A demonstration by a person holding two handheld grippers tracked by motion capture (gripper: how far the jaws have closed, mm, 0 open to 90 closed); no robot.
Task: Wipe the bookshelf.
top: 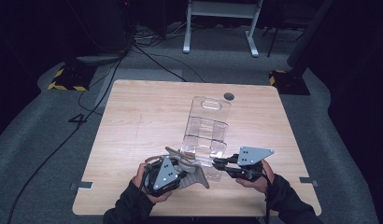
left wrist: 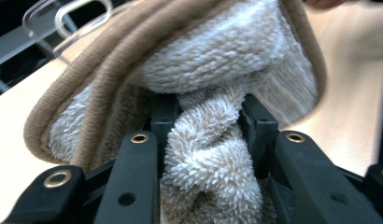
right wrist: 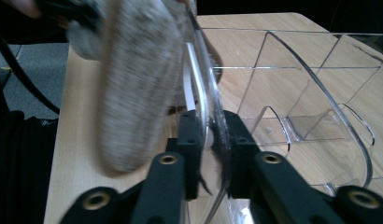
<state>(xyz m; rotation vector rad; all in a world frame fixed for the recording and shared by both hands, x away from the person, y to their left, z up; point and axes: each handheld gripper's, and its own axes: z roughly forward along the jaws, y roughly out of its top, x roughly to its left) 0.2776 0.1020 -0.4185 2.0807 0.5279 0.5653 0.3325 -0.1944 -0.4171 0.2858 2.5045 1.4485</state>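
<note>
A beige fleece-lined slipper lies near the table's front edge, against the near end of a clear plastic divided rack. My left gripper is shut on the slipper's fluffy lining, bunched between its jaws. The slipper's brown-trimmed rim arches over them. My right gripper comes in from the right, and its jaws are shut on the rack's thin near wall. In the right gripper view the slipper hangs blurred just left of that wall, with the rack's compartments to the right.
The wooden table has a round cable hole at the back, behind the rack's handle cut-out. Cables run over the grey floor to the left, and a white desk frame stands behind.
</note>
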